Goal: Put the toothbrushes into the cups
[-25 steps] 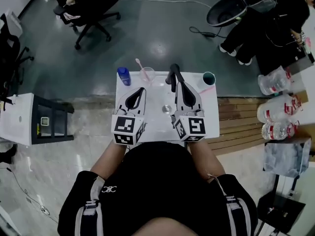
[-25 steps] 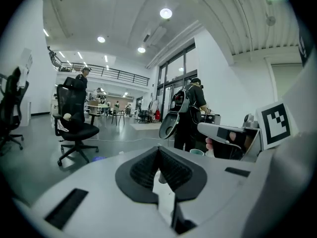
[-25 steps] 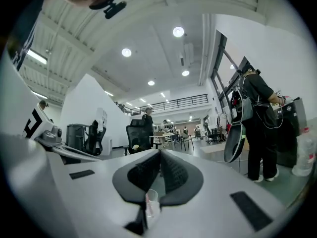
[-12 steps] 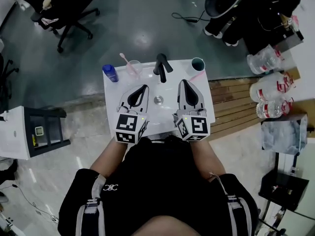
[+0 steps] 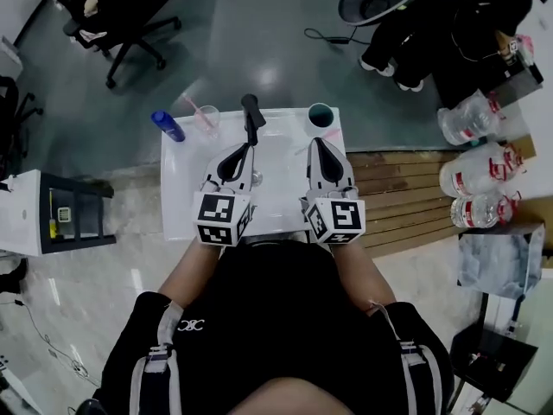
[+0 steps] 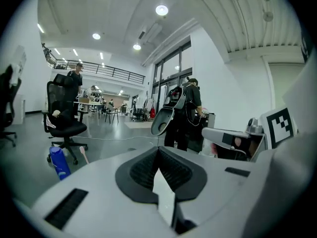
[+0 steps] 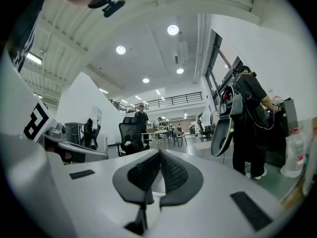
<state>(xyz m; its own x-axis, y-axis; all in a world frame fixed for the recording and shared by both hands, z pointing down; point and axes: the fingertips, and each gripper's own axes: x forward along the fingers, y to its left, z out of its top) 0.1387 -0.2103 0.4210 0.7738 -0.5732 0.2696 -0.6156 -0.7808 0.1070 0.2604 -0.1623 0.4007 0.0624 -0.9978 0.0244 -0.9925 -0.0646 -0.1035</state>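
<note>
On the white sink table [image 5: 186, 188] a clear cup [image 5: 207, 119] with a pink toothbrush [image 5: 195, 108] in it stands at the back left. A teal cup [image 5: 320, 117] stands at the back right. My left gripper [image 5: 244, 147] is shut and empty, its tip just short of the black faucet [image 5: 252, 113]. The right gripper [image 5: 316, 143] is shut and empty too, a little short of the teal cup. In the left gripper view the jaws [image 6: 158, 151] meet, with the toothbrush [image 6: 84, 155] far left. The right gripper view shows closed jaws [image 7: 159, 153].
A blue bottle [image 5: 167, 125] stands at the table's back left corner and also shows in the left gripper view [image 6: 59, 162]. A black office chair [image 5: 112, 7] and a standing person [image 5: 449, 24] are beyond the table. Water bottles [image 5: 479, 180] lie right.
Both grippers have shifted right along the table, still shut. The faucet, earlier by the right gripper's tip, now stands before the left one; the right gripper now faces the teal cup.
</note>
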